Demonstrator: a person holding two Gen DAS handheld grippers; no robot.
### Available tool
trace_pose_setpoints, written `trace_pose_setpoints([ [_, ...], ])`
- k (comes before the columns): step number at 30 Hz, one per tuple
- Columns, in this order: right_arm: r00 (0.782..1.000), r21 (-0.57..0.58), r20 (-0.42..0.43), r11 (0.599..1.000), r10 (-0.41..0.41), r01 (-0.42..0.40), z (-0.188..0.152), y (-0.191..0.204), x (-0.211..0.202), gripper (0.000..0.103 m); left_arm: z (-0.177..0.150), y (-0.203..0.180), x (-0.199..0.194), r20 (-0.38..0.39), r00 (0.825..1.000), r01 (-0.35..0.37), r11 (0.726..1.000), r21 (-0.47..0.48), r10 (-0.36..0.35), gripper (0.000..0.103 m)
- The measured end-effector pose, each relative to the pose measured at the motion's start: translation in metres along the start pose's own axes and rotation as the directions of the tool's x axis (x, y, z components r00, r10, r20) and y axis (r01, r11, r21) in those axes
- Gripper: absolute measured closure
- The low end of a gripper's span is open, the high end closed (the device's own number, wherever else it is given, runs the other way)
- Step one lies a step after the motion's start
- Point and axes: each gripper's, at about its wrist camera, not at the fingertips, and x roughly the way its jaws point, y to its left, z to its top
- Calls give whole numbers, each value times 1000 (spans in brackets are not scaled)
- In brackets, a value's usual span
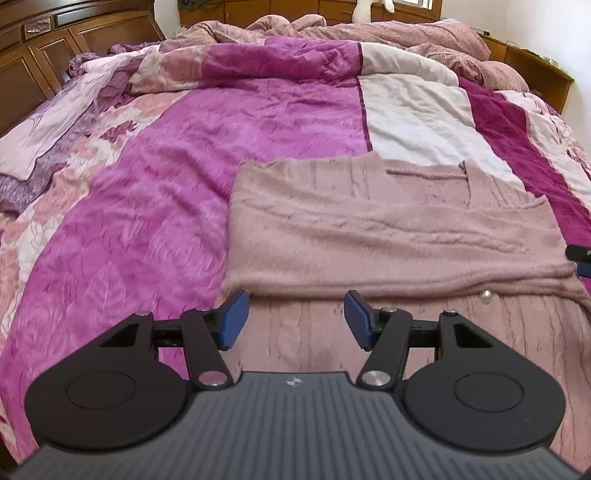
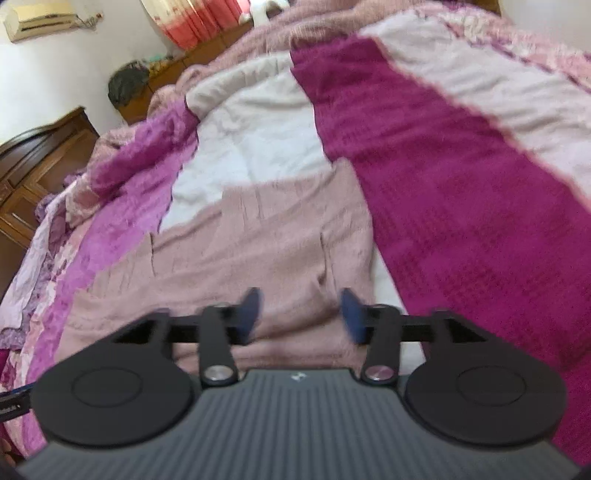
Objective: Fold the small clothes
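A dusty pink knit garment (image 1: 388, 229) lies spread on the bed, with a folded edge across its near part and a small silver button (image 1: 486, 294) near that edge. My left gripper (image 1: 295, 319) is open and empty, just above the garment's near left corner. My right gripper (image 2: 299, 317) is open and empty, hovering over the garment (image 2: 258, 236) near its right edge. The right wrist view is motion blurred. The right gripper's tip (image 1: 580, 258) shows at the right edge of the left wrist view.
The bed is covered by a rumpled quilt (image 1: 166, 206) in magenta, white and floral pink panels. A bunched pink blanket (image 1: 332, 29) lies at the far end. Wooden cabinets (image 1: 44, 44) stand to the left, and a wooden headboard ledge (image 1: 535, 62) stands at the far right.
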Motion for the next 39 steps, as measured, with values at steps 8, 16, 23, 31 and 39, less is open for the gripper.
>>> trace_pose_setpoints([
  [8, 1000, -57, -10, 998, -28, 27, 16, 3, 35, 42, 20, -4, 22, 23, 999, 39, 999, -36, -39, 38],
  [16, 999, -137, -42, 990, -34, 28, 7, 15, 51, 91, 30, -1, 52, 26, 998, 57, 995, -83, -55, 38],
  [23, 985, -227, 163, 969, -60, 97, 27, 39, 17, 92, 45, -2, 71, 136, 990, 43, 998, -54, -36, 38],
  [31, 987, -184, 16, 970, -158, 158, 16, 7, 78, 92, 45, 5, 123, 118, 992, -18, 994, -111, 31, 28],
  [39, 992, -144, 8, 982, -126, 126, 18, 1, 76, 89, 43, -6, 132, 111, 994, -14, 999, -41, 18, 14],
])
